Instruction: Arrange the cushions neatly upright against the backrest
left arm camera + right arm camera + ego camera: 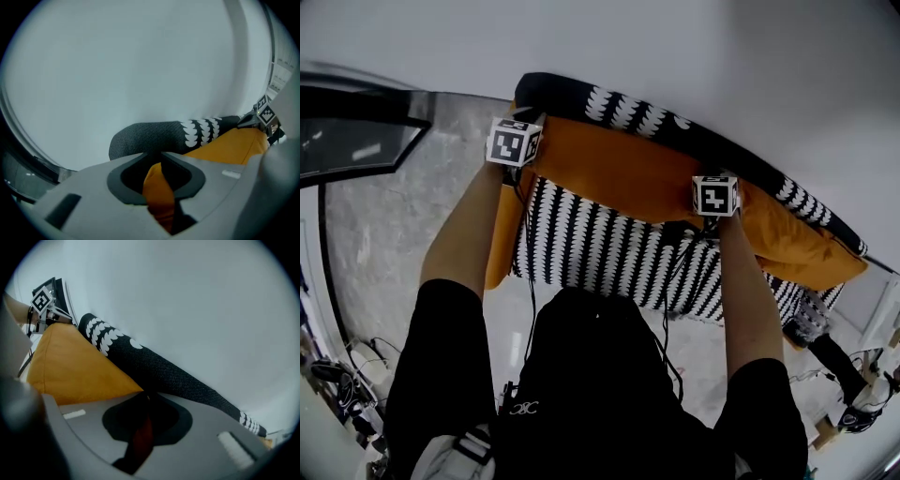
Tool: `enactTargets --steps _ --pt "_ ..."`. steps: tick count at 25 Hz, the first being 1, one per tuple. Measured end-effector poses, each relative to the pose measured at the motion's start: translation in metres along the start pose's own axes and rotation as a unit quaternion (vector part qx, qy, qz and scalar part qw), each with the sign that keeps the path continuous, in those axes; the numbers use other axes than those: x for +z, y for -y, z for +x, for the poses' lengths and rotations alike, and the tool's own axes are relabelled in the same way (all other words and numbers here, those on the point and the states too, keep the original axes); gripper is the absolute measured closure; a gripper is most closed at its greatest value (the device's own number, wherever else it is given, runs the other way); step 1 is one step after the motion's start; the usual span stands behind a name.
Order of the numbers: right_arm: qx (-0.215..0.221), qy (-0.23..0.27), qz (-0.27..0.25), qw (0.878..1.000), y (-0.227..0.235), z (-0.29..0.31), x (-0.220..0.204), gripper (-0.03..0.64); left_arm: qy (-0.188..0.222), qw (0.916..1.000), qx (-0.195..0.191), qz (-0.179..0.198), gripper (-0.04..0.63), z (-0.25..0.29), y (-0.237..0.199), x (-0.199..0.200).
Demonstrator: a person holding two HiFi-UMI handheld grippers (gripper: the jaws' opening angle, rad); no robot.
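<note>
An orange cushion (619,173) stands on edge along the black backrest with white scale print (656,117), above the striped seat (600,248). My left gripper (520,173) is at the cushion's left end, and a fold of orange fabric (159,187) is pinched between its jaws. My right gripper (708,223) is at the cushion's right end, with a shadowed fold of the fabric (140,437) in its jaws. A second orange cushion (806,248) leans on the backrest further right. The left gripper view shows the backrest (159,136) and cushion top (229,145); the right gripper view shows the same cushion (70,366).
A white wall (722,56) rises right behind the sofa. A dark glass-topped table (356,141) stands to the left on the marble floor (384,234). Cables and gear lie on the floor at lower left (337,375) and lower right (853,394).
</note>
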State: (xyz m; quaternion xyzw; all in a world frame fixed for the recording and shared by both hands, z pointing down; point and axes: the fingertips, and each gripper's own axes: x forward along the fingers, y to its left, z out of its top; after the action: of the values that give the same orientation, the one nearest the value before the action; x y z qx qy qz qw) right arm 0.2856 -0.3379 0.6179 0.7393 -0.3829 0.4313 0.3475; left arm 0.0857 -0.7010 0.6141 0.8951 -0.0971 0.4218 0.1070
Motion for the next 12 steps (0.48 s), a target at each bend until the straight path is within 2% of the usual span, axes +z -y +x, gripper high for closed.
enactTargets --steps 1,2,5,8,10,12 --pt "0.005 0.008 0.007 1.0 -0.001 -0.004 0.001 0.576 0.015 0.9999 0.004 -0.001 0.484 -0.008 -0.001 0.005" --pt "0.008 0.016 0.013 1.0 -0.002 -0.009 0.003 0.563 0.033 0.9994 0.011 -0.002 0.483 -0.018 -0.002 0.012" --pt "0.002 0.061 0.011 0.998 -0.002 -0.034 0.013 0.521 0.083 0.996 0.033 -0.005 0.495 -0.053 -0.003 0.035" --pt "-0.033 0.126 0.011 0.991 0.007 -0.071 0.029 0.511 0.115 0.9922 0.044 -0.015 0.545 -0.088 0.006 0.05" --pt "-0.057 0.169 0.039 0.983 0.015 -0.099 0.042 0.556 0.14 0.9885 0.046 -0.034 0.592 -0.111 0.013 0.058" --pt "-0.063 0.212 0.083 0.972 0.019 -0.129 0.055 0.609 0.169 0.9829 0.04 -0.062 0.589 -0.134 0.023 0.065"
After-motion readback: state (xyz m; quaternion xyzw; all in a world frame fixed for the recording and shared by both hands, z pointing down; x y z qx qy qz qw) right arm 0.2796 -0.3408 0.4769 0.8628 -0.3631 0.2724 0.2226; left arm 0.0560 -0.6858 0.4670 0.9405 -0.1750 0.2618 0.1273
